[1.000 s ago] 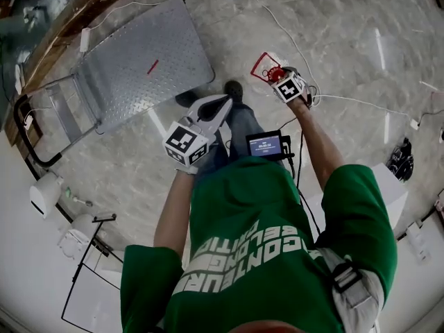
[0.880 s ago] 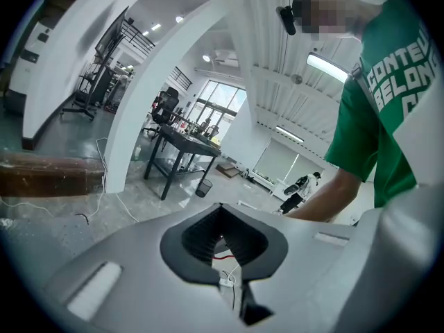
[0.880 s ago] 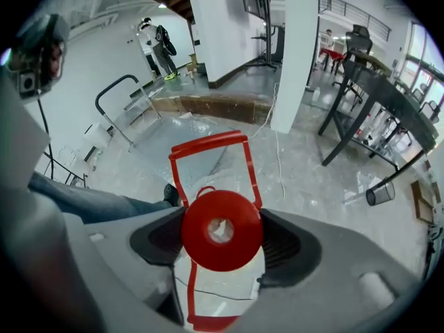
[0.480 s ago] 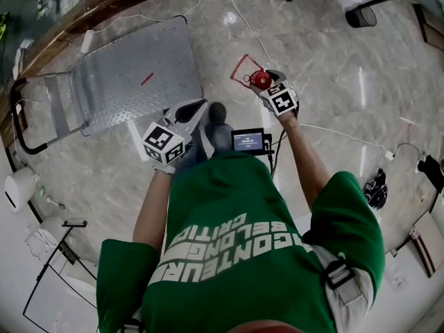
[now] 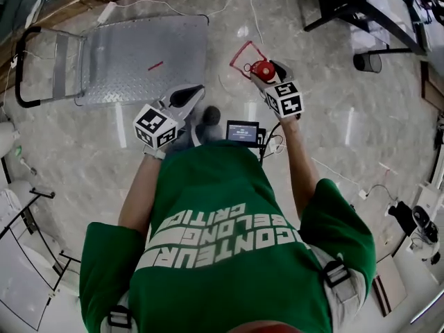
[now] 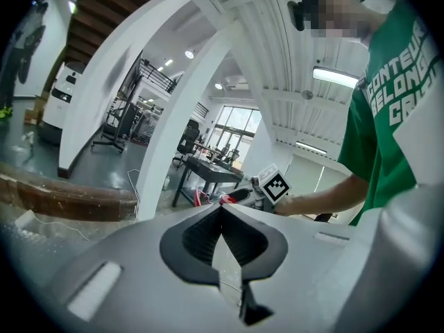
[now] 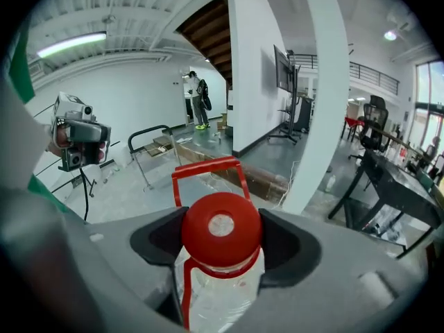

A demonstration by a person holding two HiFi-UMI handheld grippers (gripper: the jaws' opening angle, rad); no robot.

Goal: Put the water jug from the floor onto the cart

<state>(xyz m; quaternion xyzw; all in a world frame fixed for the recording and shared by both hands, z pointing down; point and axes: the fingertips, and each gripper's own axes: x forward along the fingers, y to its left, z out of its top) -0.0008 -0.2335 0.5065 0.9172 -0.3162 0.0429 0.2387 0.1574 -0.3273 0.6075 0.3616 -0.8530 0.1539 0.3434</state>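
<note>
The water jug (image 5: pixel 261 69) is a clear plastic bottle with a red cap (image 7: pixel 222 230) and a red carry handle (image 7: pixel 207 168). My right gripper (image 5: pixel 267 73) is shut on its neck just under the cap and holds it above the marble floor, right of the cart. The cart's grey checker-plate deck (image 5: pixel 146 54) lies at the upper left with nothing on it, its black push handle (image 5: pixel 26 66) at the far left. My left gripper (image 5: pixel 189 94) is shut on nothing, near the deck's front right corner. In the left gripper view its pads (image 6: pixel 220 217) meet.
White cables (image 5: pixel 229 5) trail over the floor by the cart. A black desk frame (image 5: pixel 347 5) and a bin (image 5: pixel 366 62) stand at the upper right. A small screen (image 5: pixel 242 131) hangs at the person's waist. White stands (image 5: pixel 21 207) are at the left.
My right gripper has come up with the jug in it, and the left gripper has risen too. The head view has swung, so the cart now lies squarely ahead at the upper left.
</note>
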